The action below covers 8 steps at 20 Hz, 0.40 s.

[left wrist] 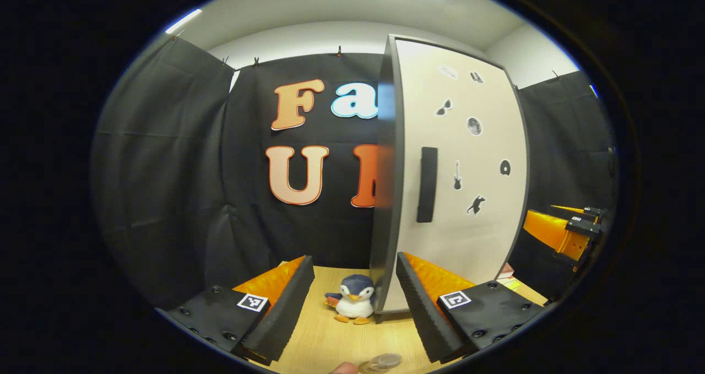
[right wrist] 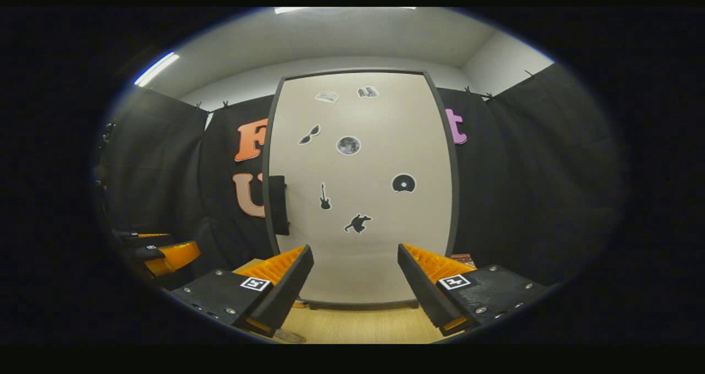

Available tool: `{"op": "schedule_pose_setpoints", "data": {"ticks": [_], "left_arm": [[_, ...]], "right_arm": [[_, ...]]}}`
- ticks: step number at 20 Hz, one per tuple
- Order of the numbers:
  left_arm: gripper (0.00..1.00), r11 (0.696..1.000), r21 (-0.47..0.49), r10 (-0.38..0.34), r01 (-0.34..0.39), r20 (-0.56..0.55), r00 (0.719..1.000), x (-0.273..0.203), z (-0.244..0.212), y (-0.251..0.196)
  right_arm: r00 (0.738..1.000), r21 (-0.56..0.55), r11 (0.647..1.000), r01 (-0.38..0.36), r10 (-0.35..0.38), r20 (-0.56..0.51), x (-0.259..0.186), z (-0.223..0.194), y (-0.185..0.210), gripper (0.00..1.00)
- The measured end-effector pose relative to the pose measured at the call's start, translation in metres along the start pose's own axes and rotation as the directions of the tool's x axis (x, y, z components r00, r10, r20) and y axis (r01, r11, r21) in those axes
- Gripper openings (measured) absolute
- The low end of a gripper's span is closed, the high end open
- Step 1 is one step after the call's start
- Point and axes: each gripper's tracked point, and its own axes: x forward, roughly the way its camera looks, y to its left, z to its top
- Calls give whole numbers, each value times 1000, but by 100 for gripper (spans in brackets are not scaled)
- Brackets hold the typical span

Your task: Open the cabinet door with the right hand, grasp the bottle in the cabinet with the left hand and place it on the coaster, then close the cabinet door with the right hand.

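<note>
**Cabinet shut, both tongs apart and empty**

Landmark: the cabinet door (right wrist: 361, 187), one in number, closed and facing me in the right gripper view.

1. Left of the door, in the right gripper view, I see my left gripper (right wrist: 160, 253) off to the side, well apart from the cabinet.
2. In the left gripper view, my left gripper (left wrist: 355, 302) has its two fingers spread wide with nothing between them. One toy penguin (left wrist: 353, 305) stands on the wooden table (left wrist: 325, 341), just beside the door's left edge.
3. On the door: one dark handle (right wrist: 278, 205) at its left edge and seven small stickers (right wrist: 348, 145).
4. In front of the door, my right gripper (right wrist: 355, 286) is likewise spread wide, holding nothing, its fingers clear of the panel.
5. Contents: the cabinet interior is hidden by the closed door, so I cannot tell where the bottle stands.
</note>
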Motion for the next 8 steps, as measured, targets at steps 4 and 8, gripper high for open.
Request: {"op": "schedule_pose_setpoints", "data": {"ticks": [4, 8], "left_arm": [[97, 1000, 12, -3, 3, 11, 1000, -20, 8, -27], [99, 999, 34, 13, -14, 31, 999, -34, 15, -39]], "right_arm": [[1000, -18, 1000, -11, 11, 6, -28, 1, -7, 95], [1000, -42, 999, -10, 10, 0, -39, -4, -13, 95]]}}
